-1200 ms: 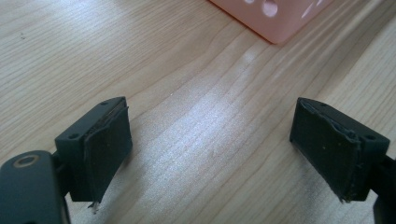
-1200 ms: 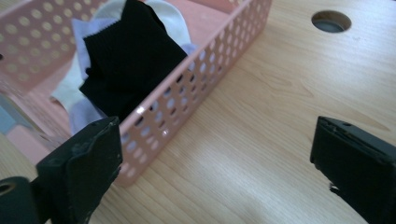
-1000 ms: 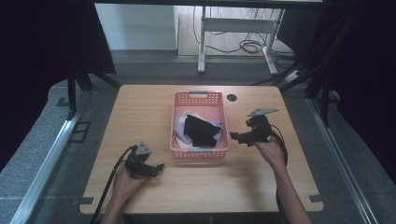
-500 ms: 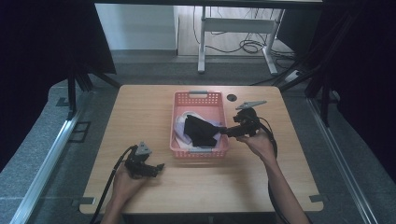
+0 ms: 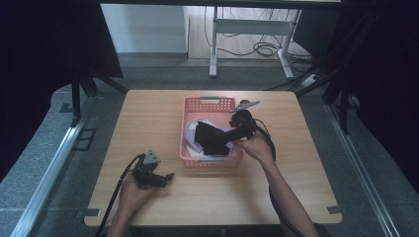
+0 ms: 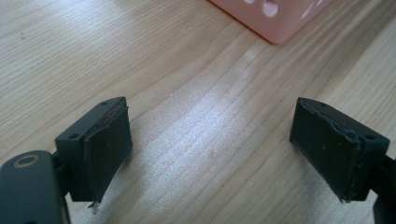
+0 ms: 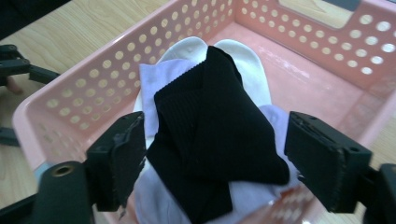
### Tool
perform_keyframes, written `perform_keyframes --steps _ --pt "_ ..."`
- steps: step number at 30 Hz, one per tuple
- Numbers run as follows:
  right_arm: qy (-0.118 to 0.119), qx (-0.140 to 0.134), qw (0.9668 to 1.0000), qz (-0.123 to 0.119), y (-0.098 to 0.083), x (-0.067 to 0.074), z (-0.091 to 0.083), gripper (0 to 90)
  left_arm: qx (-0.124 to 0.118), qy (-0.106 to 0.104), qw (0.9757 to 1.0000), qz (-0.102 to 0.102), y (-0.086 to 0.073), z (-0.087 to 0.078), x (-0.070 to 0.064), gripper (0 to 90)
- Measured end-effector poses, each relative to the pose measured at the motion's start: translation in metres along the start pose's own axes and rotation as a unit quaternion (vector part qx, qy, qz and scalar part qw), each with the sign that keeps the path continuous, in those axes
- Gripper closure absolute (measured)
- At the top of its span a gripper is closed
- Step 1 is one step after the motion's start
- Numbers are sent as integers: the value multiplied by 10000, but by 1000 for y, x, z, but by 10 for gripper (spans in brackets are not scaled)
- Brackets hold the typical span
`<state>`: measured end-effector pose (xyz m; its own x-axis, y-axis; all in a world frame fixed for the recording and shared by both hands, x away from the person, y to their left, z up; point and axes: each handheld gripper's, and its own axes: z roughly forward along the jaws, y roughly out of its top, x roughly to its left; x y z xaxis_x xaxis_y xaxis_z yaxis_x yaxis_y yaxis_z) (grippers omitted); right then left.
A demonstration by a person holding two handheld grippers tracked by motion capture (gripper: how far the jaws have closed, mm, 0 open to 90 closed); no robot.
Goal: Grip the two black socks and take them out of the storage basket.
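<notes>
Black cloth (image 7: 215, 135), folded and ribbed, lies on top of a heap of white and pale lilac clothes (image 7: 163, 77) inside the pink basket (image 5: 190, 106), which sits at the centre of the wooden table (image 5: 148, 113) in the high view. In the right gripper view the cloth's long axis runs from the bottom of the frame up to a narrow end near the top centre, pointing toward the basket's far wall; in the high view it lies slanted, from the basket's middle down toward its lower right corner (image 5: 213, 140).

Over the basket's right side hangs the right gripper (image 5: 225, 138), held in the person's right hand (image 5: 257, 148). Its jaws stand wide apart on either side of the black cloth (image 7: 212, 154), and I cannot tell whether they touch it; they have hold of nothing.

Down at the lower left of the table, the left gripper (image 5: 165, 177) rests in the left hand (image 5: 131, 190), well apart from the basket. Its jaws are spread wide over bare wood (image 6: 210, 140), empty, with a corner of the basket (image 6: 275, 21) at the top of that view.
</notes>
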<state>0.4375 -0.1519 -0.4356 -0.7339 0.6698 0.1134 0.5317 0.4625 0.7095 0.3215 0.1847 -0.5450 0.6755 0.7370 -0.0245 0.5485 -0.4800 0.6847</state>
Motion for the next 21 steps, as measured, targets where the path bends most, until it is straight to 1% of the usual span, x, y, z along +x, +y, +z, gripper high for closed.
perform_keyframes --steps 3,4,6,8,9,11,14,17,18,19,21 --pt "23 32 10000 7 4 2 11 245 1 0 10000 2 0 0 0 125" --pt "20 100 9999 -3 8 3 19 245 0 1 10000 -1 0 0 0 125" --pt "18 104 9999 -5 8 4 21 242 2 -1 10000 0 0 0 0 125" --pt "48 149 9999 3 11 5 29 225 1 1 10000 -2 0 0 0 125" --pt "51 194 9998 4 13 7 36 212 -1 -1 10000 -2 0 0 0 125" --pt "52 223 9997 -17 14 8 38 209 -6 -3 10000 -4 0 0 0 125" --pt "45 331 9994 -15 17 10 49 206 1 0 10000 7 0 0 0 125" --pt "-19 423 9991 -44 19 12 59 197 9 2 10000 9 0 0 0 125" --pt "-117 529 9985 -78 21 12 65 187 0 1 10000 4 0 0 0 125" --pt "-117 529 9985 -78 21 12 65 187 0 1 10000 4 0 0 0 125" --pt "-201 648 9976 -111 22 12 72 183 3 1 10000 6 0 0 0 125"
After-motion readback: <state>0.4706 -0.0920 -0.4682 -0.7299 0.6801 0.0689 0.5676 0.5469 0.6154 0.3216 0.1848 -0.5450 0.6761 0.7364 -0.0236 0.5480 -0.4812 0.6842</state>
